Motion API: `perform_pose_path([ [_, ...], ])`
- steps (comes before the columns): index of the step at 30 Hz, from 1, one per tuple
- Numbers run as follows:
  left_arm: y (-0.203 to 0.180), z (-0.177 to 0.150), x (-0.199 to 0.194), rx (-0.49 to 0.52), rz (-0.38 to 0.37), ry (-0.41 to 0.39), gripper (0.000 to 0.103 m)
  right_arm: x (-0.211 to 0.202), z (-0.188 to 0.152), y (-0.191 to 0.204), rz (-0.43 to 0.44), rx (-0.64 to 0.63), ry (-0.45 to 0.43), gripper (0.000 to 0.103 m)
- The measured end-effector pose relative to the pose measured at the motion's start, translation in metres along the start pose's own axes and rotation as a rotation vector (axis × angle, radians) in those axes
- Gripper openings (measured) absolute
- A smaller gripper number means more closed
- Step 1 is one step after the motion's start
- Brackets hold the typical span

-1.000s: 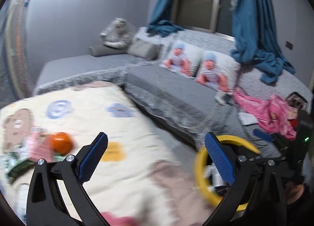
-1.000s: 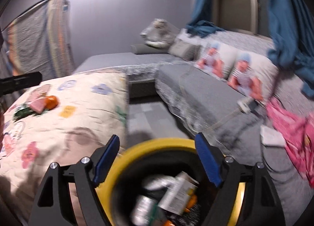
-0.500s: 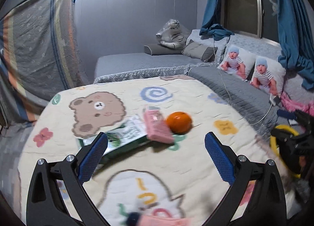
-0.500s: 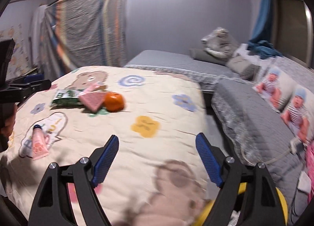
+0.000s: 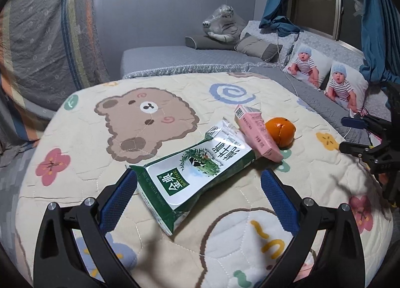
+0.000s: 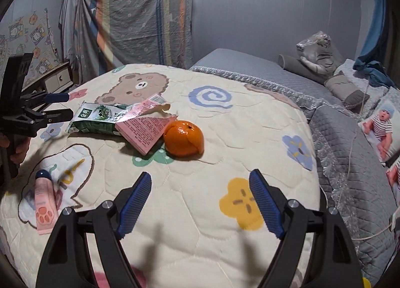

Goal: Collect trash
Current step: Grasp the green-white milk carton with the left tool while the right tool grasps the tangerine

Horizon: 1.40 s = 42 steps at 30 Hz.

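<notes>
Between the spread blue pads of your left gripper [image 5: 198, 196] lies the near end of the green milk carton [image 5: 197, 171], not yet gripped. Your right gripper [image 6: 200, 204] is also wide open and holds nothing, above the cartoon quilt [image 6: 225, 163]. Beyond it, the orange peel [image 6: 183, 138] touches the pink carton [image 6: 145, 130]. A pink tube [image 6: 45, 206] lies well apart, to the left.
</notes>
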<state>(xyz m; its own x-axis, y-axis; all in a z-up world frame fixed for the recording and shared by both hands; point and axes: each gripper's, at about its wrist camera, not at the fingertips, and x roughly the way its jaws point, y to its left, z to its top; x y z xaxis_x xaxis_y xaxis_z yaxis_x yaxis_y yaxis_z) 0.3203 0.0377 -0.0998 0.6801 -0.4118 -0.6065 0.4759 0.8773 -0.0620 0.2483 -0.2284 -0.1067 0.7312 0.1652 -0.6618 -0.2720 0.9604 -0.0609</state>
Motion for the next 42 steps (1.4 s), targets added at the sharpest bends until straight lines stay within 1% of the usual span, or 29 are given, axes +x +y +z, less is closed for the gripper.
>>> perform_pose_path([
  [5,0.007,0.004,0.018,0.048,-0.041,0.039,0.094,0.034,0.010,-0.001,0.037,-0.006,0.042,0.077],
  [8,0.013,0.006,0.028,0.059,-0.073,0.063,0.095,0.047,0.015,-0.003,0.051,-0.009,0.058,0.077],
  [12,0.017,0.007,0.041,0.073,-0.089,0.090,0.095,0.063,0.023,-0.007,0.071,-0.011,0.072,0.077],
  [19,0.019,0.010,0.059,0.094,-0.087,0.113,0.094,0.085,0.035,-0.006,0.085,-0.026,0.094,0.077],
  [22,0.016,0.013,0.067,0.122,-0.087,0.126,0.095,0.093,0.039,-0.005,0.079,-0.033,0.103,0.077],
  [30,0.015,0.024,0.085,0.155,-0.139,0.159,0.095,0.110,0.051,-0.003,0.082,-0.055,0.116,0.077],
  [35,0.012,0.030,0.100,0.182,-0.164,0.193,0.096,0.121,0.057,0.003,0.085,-0.077,0.129,0.076],
  [36,0.010,0.031,0.104,0.186,-0.172,0.203,0.096,0.125,0.059,0.005,0.088,-0.082,0.137,0.075],
  [39,0.007,0.032,0.111,0.202,-0.182,0.218,0.095,0.130,0.062,0.006,0.110,-0.078,0.151,0.064],
  [40,0.005,0.031,0.111,0.210,-0.180,0.219,0.093,0.131,0.063,0.007,0.115,-0.082,0.154,0.059],
  [41,0.003,0.030,0.112,0.224,-0.186,0.225,0.090,0.132,0.063,0.007,0.123,-0.083,0.158,0.054],
  [42,0.001,0.029,0.112,0.233,-0.195,0.231,0.077,0.132,0.064,0.008,0.123,-0.081,0.161,0.052],
])
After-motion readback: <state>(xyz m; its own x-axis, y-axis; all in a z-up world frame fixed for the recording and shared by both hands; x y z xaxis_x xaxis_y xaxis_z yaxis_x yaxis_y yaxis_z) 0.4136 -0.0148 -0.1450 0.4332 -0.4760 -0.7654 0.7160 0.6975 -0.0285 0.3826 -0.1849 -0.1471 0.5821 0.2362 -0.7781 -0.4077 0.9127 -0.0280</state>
